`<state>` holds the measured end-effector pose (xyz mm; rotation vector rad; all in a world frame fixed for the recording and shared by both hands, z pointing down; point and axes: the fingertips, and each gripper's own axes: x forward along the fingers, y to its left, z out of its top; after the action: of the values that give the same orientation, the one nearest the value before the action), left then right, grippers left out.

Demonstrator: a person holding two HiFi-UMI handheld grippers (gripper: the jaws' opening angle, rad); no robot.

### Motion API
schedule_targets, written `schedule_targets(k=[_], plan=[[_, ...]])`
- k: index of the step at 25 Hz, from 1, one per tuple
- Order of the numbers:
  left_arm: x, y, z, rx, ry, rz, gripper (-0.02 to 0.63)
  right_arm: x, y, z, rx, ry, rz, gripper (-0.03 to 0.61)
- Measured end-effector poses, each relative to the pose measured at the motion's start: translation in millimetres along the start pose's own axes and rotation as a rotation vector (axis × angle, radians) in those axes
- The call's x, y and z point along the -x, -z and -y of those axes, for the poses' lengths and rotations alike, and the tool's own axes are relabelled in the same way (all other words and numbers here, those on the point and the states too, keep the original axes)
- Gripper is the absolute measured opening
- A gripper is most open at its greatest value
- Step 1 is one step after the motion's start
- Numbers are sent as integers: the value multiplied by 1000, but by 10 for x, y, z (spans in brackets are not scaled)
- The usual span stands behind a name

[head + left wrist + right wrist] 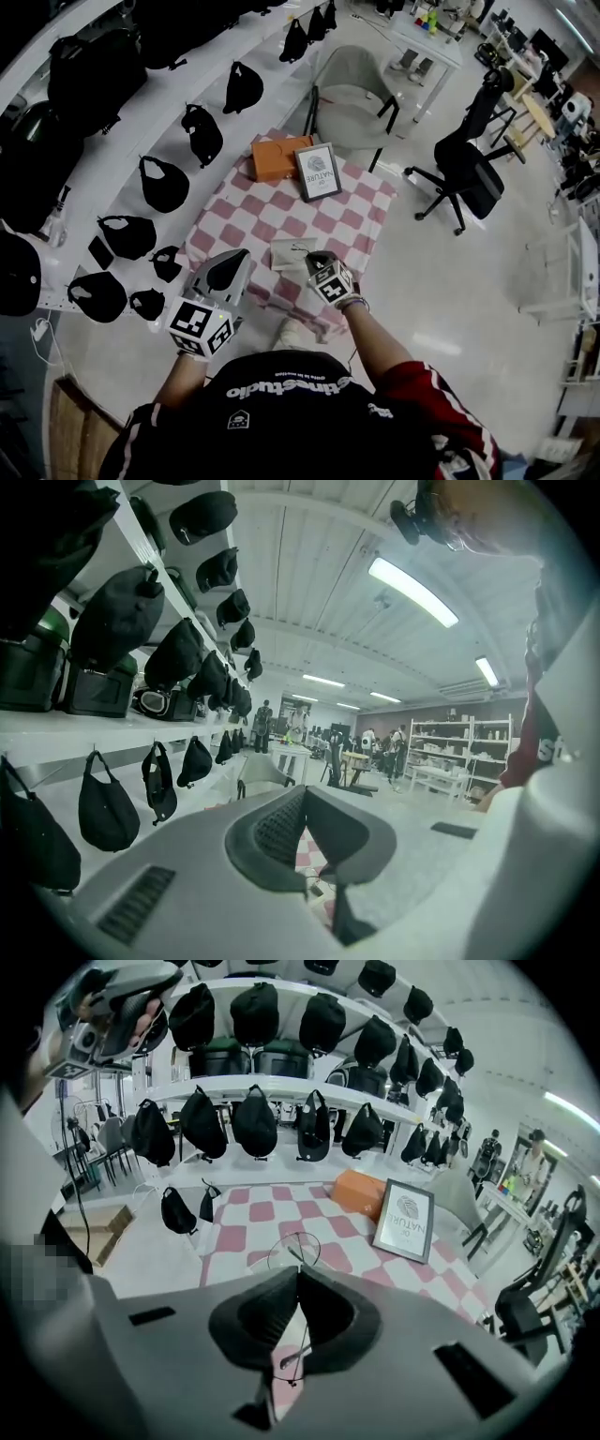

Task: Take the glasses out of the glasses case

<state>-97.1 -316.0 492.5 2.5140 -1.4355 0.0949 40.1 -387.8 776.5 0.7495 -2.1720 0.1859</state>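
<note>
Wire-thin glasses are pinched in the right gripper over the pale case, prob. lifting them clear, while the left gripper, jaws pressed together & empty, hangs aside.

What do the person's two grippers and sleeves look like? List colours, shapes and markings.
Both the left gripper and right gripper have pale grey moulded bodies with dark jaw pads. Each carries a white cube printed with black square markers. The right sleeve is red with white stripes, on a black top.
</note>
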Motion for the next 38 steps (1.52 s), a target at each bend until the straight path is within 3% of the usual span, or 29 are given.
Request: schedule_targets(k=[18,28,38], plan=[[143,-286,110,-30,101,61,5,1042,-672,-318,-111,108,193,9],[454,-252,76,-29,132,63,5,1608,-1188,-542,-120,166,323,9],[914,-250,65,-55,145,73,5,2112,-1503,-961,-61,244,412,9]])
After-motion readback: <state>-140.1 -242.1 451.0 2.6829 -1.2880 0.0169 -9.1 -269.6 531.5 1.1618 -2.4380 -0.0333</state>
